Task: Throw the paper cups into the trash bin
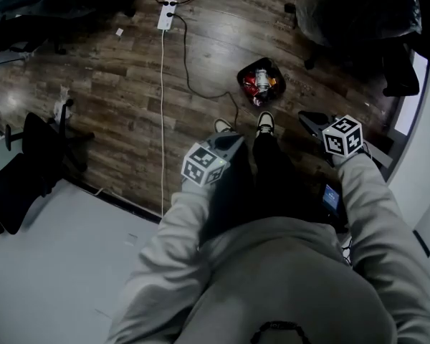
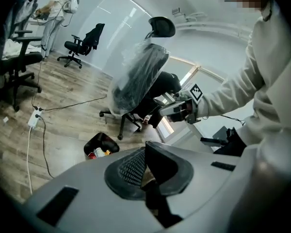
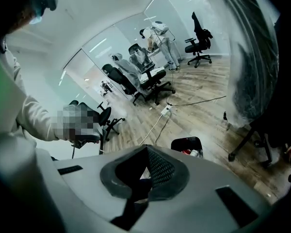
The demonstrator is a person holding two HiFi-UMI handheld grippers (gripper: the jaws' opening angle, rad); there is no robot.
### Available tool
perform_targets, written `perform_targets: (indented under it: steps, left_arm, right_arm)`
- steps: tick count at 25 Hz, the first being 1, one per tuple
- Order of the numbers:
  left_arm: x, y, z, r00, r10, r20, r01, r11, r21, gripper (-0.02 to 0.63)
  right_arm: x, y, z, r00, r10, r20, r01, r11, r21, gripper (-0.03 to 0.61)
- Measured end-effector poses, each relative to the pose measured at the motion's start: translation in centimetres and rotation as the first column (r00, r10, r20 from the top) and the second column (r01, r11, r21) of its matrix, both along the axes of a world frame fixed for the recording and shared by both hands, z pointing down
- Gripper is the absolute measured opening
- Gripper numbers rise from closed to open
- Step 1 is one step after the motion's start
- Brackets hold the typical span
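Observation:
A small black trash bin stands on the wood floor just ahead of my shoes, with red, white and orange rubbish inside. It also shows in the left gripper view as the bin and in the right gripper view as the bin. My left gripper is held up in front of my body, jaws together and nothing between them. My right gripper is raised to the right, also shut and empty. Neither holds a paper cup.
A white power strip and its white cable run along the floor to the left of the bin. A plastic-covered office chair stands behind the bin at the right, a black chair at the left. A grey floor area lies at lower left.

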State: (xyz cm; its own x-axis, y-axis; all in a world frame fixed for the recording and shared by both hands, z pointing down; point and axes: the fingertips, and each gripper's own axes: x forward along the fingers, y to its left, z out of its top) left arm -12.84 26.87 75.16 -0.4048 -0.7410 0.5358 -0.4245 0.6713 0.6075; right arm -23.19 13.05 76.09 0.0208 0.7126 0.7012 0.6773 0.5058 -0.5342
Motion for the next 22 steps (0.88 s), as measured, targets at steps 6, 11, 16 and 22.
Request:
perform_targets:
  steps: [6, 11, 16, 22]
  left_arm:
    - [-1.7, 0.7, -6.4, 0.992, -0.022, 0.120, 0.024, 1.000, -0.013, -0.011]
    - [-2.9, 1.8, -13.7, 0.969, 0.078, 0.233, -0.065, 0.996, -0.062, -0.011]
    - [-7.8, 6.6, -21.5, 0.930, -0.072, 0.360, 0.090, 0.995, -0.035, -0.011]
    - [-11.8, 7.8, -29.8, 0.830, -0.060, 0.554, 0.121, 0.990, -0.075, -0.011]
  right_arm:
    - [-0.9, 1.4, -5.4, 0.997, -0.025, 0.069, 0.028, 0.998, -0.055, 0.020]
    - [-2.5, 3.4, -12.2, 0.987, -0.024, 0.162, 0.047, 0.989, -0.139, 0.020]
    - [-4.4, 5.4, -19.7, 0.951, -0.038, 0.306, 0.095, 0.980, -0.173, 0.020]
    - [-6.2, 7.5, -30.9, 0.888, 0.051, 0.457, 0.098, 0.950, -0.296, 0.020]
